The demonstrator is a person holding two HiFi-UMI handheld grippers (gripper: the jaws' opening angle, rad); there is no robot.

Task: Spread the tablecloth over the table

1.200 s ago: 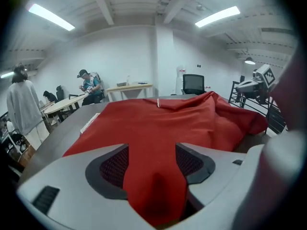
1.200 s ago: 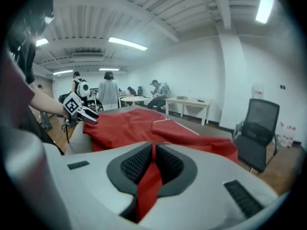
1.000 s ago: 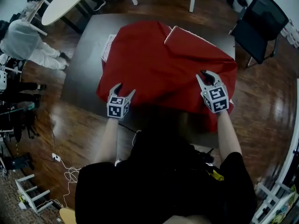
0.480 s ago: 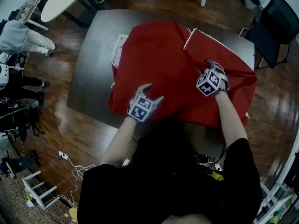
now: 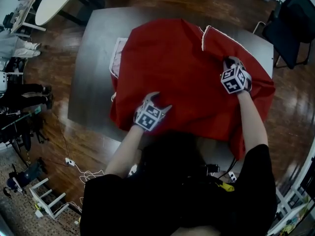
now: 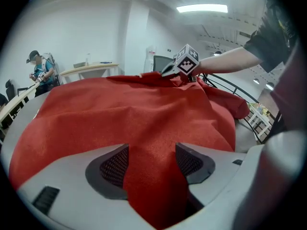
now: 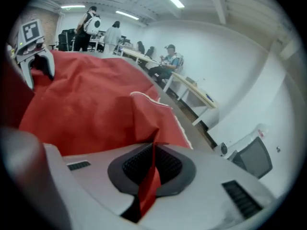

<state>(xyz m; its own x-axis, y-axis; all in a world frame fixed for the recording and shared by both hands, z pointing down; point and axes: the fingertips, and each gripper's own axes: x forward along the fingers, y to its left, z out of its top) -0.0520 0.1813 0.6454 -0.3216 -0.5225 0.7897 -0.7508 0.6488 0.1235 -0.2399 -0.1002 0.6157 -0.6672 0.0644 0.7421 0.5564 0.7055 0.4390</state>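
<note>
Glossy wood floor (image 5: 291, 107), black chair (image 5: 290, 18), white oval table (image 5: 54, 1).

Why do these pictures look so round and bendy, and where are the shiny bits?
Head view: wide lens bends the dark grey table; glare streaks the glossy wooden floor. Left gripper view: black round border, white ceiling strip light too bright. Right gripper view: same fisheye rim, red fabric tablecloth evenly lit.
</note>
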